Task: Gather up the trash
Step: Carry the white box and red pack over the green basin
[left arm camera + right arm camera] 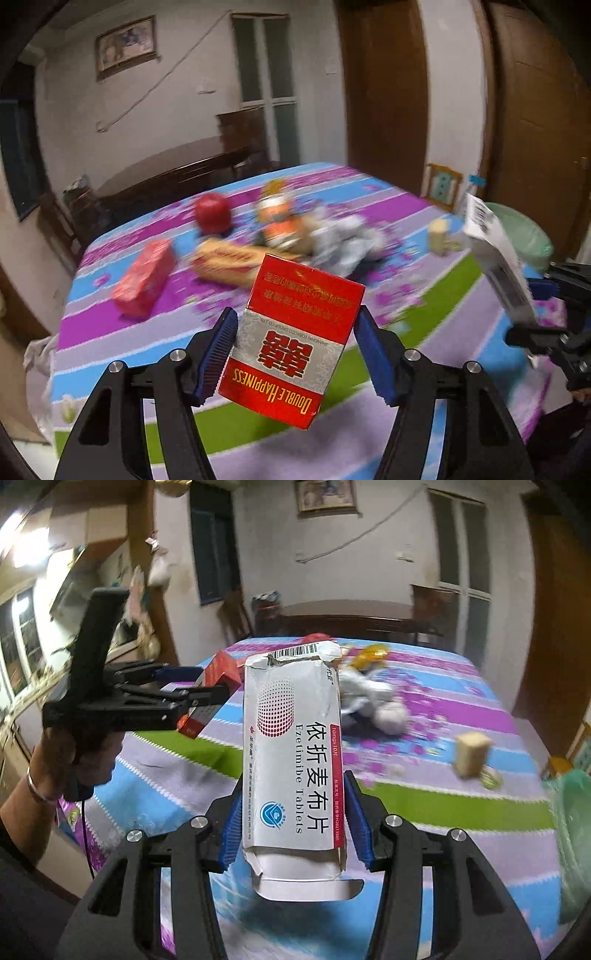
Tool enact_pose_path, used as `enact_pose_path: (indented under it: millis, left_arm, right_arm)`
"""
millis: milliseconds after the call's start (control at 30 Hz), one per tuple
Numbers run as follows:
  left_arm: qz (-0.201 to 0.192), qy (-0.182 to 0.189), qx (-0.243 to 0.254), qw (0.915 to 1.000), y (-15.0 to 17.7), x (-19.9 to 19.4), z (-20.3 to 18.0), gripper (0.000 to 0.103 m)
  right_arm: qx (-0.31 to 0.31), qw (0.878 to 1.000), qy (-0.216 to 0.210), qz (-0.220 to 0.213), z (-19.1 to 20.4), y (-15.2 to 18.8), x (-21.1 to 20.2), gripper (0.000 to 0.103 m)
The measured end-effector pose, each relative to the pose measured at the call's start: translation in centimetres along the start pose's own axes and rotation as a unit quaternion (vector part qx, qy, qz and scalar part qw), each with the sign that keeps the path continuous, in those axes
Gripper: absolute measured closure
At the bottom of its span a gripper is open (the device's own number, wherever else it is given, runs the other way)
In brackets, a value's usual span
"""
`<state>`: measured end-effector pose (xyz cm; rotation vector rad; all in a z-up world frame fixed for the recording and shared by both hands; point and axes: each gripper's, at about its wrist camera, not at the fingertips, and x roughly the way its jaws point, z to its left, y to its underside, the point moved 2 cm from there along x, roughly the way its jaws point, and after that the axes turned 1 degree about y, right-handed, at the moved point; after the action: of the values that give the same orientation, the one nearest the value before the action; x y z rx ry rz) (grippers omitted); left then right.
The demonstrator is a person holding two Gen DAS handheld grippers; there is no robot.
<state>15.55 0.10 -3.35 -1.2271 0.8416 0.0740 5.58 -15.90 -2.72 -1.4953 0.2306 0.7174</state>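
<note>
The left gripper [295, 347] has its fingers clamped on a red cigarette pack [291, 339], held above the striped surface [424, 310]. The right gripper [295, 823] grips a torn white tablet box [295, 760], also in the air. Beyond them lie a red box [146, 278], an apple [212, 218], crumpled wrappers [332, 240] and a small block [471, 753]. A green-lined bin [524, 232] stands at the surface's right edge.

Card, cloth and plastic in my view

I'm seeing a glossy card cigarette pack [291, 343] and matt torn tablet carton [295, 768], both shining above the fuzzy striped tablecloth [424, 321]; ribbed blue pads [356, 819] looking rubbery.
</note>
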Motion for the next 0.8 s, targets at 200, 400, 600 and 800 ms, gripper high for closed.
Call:
enact_pose_path:
  millis: [200,400,600,800]
  left_arm:
    - [-0.007,0.048,0.038,0.9981,-4.6,1.9,-8.4,0.037]
    - [-0.005,0.097,0.07,0.9928,-8.7,4.3,-15.6,0.037]
    - [-0.009,0.119,0.098,0.988,-12.9,6.8,-21.6,0.037]
    - [-0.006,0.111,0.094,0.9894,-16.8,11.0,-25.8,0.038]
  right_arm:
    - [0.06,0.996,0.049,-0.038,-8.0,-2.4,-6.4,0.056]
    - [0.101,0.986,0.117,-0.061,-15.0,-4.2,-10.6,0.056]
    - [0.131,0.976,0.166,-0.058,-19.7,-3.9,-12.9,0.056]
    - [0.151,0.966,0.206,-0.033,-24.4,-2.6,-13.6,0.055]
